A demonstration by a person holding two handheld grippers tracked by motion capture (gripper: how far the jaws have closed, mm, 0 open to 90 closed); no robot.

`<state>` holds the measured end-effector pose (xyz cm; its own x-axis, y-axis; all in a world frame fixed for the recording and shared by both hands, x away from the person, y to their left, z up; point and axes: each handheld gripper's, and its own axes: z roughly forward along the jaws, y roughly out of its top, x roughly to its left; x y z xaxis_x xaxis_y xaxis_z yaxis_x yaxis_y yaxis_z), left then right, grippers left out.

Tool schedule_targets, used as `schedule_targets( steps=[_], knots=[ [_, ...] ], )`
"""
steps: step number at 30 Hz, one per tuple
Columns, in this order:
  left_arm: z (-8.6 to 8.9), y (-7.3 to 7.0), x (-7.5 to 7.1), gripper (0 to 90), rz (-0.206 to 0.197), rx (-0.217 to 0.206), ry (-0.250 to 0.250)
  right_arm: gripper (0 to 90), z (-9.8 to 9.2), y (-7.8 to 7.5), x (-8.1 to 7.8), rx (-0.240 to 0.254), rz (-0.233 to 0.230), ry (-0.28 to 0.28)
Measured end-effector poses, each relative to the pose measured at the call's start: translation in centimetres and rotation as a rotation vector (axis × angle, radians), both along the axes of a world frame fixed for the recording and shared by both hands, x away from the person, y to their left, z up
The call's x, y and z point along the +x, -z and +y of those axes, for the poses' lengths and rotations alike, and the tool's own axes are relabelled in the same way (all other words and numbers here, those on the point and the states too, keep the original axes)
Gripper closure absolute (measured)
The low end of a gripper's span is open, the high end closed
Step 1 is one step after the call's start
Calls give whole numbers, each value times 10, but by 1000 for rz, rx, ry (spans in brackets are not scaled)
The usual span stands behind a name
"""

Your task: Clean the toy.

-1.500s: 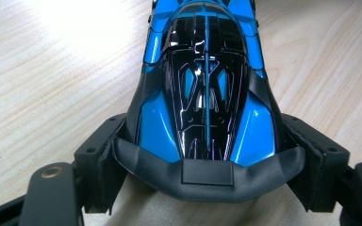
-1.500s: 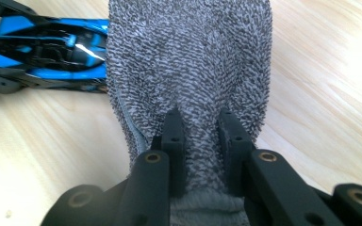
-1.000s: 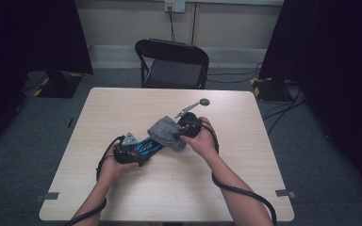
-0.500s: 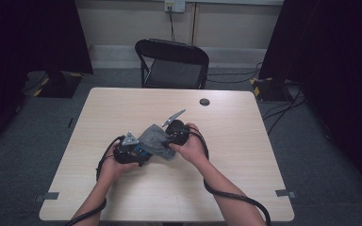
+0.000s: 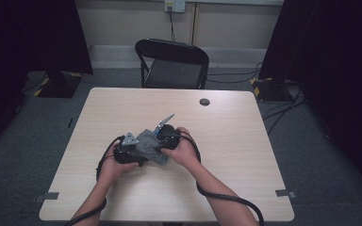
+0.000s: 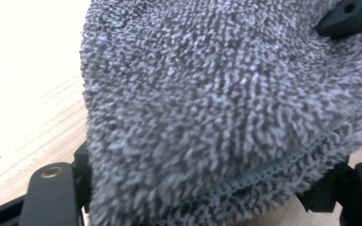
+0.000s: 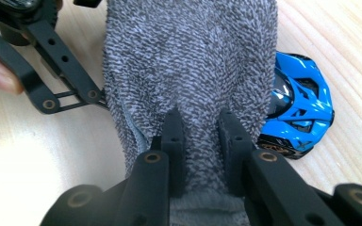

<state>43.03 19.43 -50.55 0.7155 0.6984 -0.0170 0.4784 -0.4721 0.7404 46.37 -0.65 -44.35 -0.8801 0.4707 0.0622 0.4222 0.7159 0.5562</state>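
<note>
A grey fluffy cloth (image 5: 148, 143) lies draped over a blue toy car (image 7: 299, 110) at the table's middle. My right gripper (image 7: 200, 136) is shut on a fold of the cloth (image 7: 188, 61), its two jaws pinching the fabric from the near side. The car's blue nose sticks out from under the cloth's right edge. My left gripper (image 5: 134, 149) points at the car from the left; its black linkage (image 7: 52, 61) runs under the cloth. In the left gripper view the cloth (image 6: 217, 94) covers its jaws and what they hold.
The wooden table (image 5: 245, 155) carries a small black round disc (image 5: 204, 101) near its far edge. A black folding chair (image 5: 172, 63) stands behind the table. Both forearms come in from the near edge, with cables trailing.
My right gripper has carried the cloth left and nearer, away from the black disc, onto the left gripper. The blue car, open to view before, now lies mostly under the cloth.
</note>
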Motion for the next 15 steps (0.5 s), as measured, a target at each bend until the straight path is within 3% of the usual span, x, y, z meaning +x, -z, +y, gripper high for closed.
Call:
schedule_targets(
  steps=[15],
  knots=[
    [0,0,0,242,0,0,0,755,-16,4,14,-16,5,48]
  ],
)
